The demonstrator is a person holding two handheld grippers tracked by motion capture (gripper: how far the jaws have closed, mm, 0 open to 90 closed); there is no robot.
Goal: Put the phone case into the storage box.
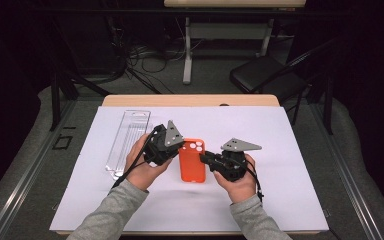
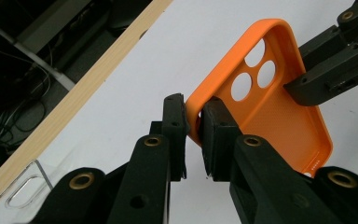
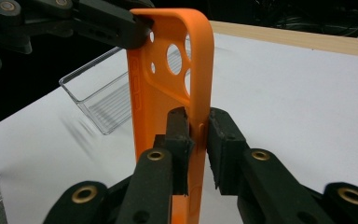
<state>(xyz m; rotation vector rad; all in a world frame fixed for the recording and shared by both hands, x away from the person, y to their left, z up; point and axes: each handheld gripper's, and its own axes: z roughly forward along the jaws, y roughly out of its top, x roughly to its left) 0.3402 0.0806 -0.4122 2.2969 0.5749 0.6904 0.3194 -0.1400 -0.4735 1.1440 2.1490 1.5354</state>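
A clear, ribbed rectangular plastic tray [image 1: 127, 142] lies at the left on the white paper sheet [image 1: 280, 190] that covers the wooden table [image 1: 190, 100]. Just right of it, the black left gripper [image 1: 176, 150] pinches the left side wall of the orange, soft-looking phone case [image 1: 192, 161], a rounded rectangle with three round camera holes and a finely stippled inner face [image 2: 279, 126]. Its pads are clamped tight on that thin rim. The case sits between the two grippers, over the middle of the sheet. On its right edge the black right gripper [image 1: 204, 159] straddles the opposite wall; a sliver of gap shows beside one pad [image 3: 221, 140], so its hold looks loose.
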